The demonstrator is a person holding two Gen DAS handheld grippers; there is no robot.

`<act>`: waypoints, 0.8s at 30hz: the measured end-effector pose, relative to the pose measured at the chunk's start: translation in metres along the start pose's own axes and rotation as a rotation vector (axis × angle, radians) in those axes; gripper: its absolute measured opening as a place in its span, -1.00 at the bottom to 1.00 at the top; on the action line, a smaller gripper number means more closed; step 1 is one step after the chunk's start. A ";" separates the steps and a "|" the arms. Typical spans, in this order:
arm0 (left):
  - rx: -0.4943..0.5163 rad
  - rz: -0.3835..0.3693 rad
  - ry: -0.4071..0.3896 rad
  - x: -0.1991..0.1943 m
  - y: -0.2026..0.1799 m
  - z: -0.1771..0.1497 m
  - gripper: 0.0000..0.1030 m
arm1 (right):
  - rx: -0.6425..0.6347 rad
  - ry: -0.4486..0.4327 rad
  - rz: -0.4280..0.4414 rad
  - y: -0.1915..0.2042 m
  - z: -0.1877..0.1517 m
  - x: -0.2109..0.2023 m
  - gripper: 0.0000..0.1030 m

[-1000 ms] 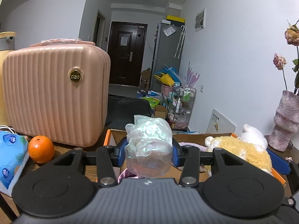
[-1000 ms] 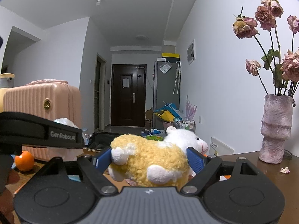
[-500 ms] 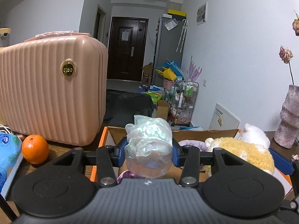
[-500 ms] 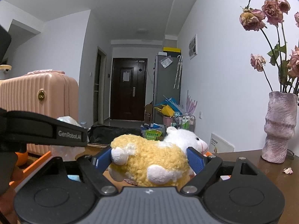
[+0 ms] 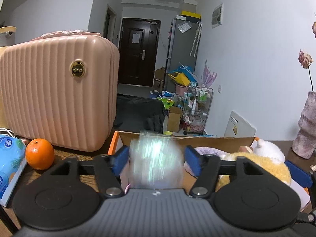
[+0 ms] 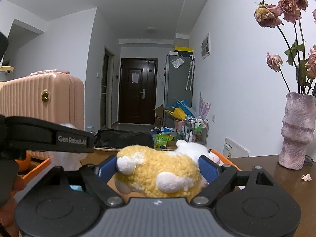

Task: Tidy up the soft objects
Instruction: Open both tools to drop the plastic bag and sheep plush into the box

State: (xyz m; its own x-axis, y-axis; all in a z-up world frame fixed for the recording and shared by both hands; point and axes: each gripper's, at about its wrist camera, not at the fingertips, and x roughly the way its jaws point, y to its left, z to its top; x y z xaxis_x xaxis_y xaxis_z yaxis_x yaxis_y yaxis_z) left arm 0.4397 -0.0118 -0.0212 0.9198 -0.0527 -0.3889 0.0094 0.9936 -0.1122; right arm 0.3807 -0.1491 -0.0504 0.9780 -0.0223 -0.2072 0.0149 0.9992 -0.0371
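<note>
Release looks like the step in hand: both soft things hang over the cardboard box (image 5: pixel 217 141) with orange flaps on the wooden counter (image 6: pixel 262 164). On the left gripper (image 5: pixel 156 159) the jaws stand apart, their blue pads clear of the crinkled plastic bag (image 5: pixel 156 162), which is motion-blurred between them, so I judge it is dropping into the box. On the right gripper (image 6: pixel 157 166) the jaws are closed on the yellow-and-white plush sheep (image 6: pixel 158 175), pressing both its sides. To do this well, lower the sheep well inside the box walls before opening, beside the pale purple soft thing (image 5: pixel 205 151) already there, and keep the two grippers from colliding. Opening wide lets the fleece slip off the pads.
</note>
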 end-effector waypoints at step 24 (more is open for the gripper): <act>-0.041 0.079 -0.067 -0.016 0.007 0.000 1.00 | 0.035 -0.019 -0.011 -0.004 -0.002 -0.002 1.00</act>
State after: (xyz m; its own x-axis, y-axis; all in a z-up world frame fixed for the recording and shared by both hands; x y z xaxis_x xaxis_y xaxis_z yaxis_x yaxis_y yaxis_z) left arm 0.4254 -0.0038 -0.0161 0.9413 0.0340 -0.3359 -0.0792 0.9894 -0.1217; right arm 0.3778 -0.1535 -0.0519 0.9815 -0.0325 -0.1887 0.0320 0.9995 -0.0053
